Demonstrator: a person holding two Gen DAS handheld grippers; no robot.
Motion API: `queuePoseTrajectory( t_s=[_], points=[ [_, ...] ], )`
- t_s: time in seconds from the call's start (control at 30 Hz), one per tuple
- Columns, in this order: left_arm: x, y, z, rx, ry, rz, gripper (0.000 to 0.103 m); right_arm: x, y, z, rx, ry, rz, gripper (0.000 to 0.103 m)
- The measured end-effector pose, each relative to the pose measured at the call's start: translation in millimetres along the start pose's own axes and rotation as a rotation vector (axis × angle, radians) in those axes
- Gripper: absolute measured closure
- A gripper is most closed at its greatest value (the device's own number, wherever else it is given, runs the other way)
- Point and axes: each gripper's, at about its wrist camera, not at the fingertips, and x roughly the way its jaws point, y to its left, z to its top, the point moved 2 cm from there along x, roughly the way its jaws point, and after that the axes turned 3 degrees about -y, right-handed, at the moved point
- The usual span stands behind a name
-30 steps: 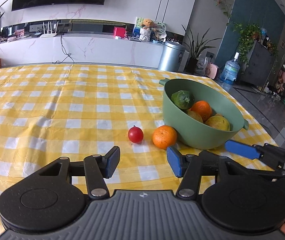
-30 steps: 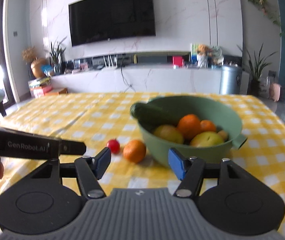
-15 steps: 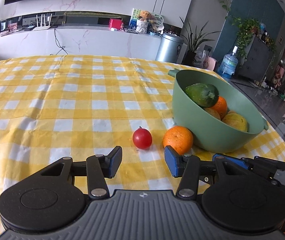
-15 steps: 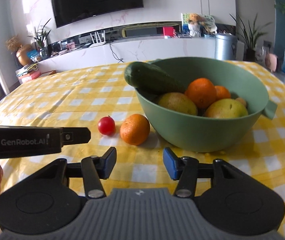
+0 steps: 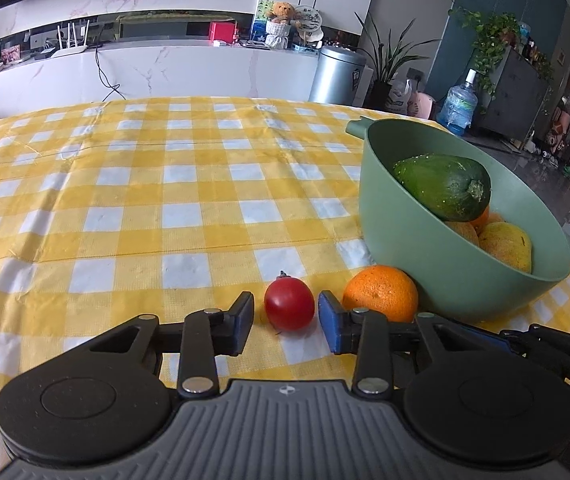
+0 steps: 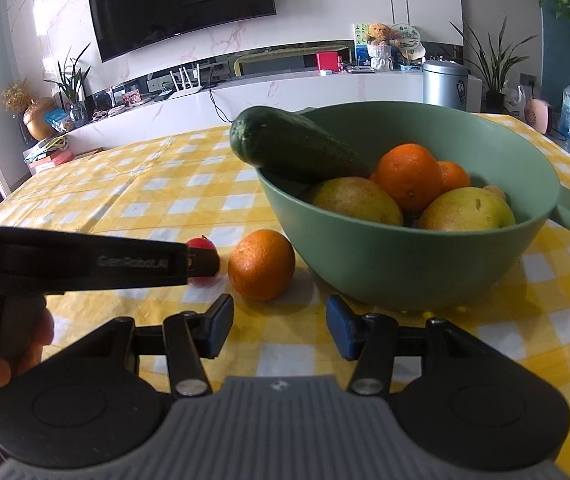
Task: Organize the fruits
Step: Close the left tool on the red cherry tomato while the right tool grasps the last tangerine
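Tomato (image 5: 289, 305) btwn open left tool (image 5: 285, 322) pads, orange (image 5: 380, 293) just beside.

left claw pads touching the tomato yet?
Apart. Left wrist view: tablecloth shows on both sides of the tomato, between it and the open left claw pads.

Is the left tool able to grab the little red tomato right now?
Probably yes. The left tool is open, and the tomato sits on the tablecloth right between its fingertips with nothing blocking it. The orange lies just outside the right-hand finger, close but apart from the tomato.
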Motion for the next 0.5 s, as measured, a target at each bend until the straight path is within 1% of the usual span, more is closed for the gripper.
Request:
queuePoseTrajectory(
  t_s=[0.1,0.27,0.5],
  points=[
    [1.7,-2.8,-0.4,0.011,0.003,0.000,0.068,1.4,3.5,0.4,-0.009,-0.005,0.003,0.053],
    [-2.4,-3.6,-0.3,0.009,0.004,0.017,0.072,4.6,7.2,0.6,-0.017,-0.011,0.002,0.053],
    [-24.6,7.5,-2.0,-0.037,-0.017,0.056,0.072,12.1,21.6,2.5,-0.069,-0.045,-0.020,0.053]
  ],
)
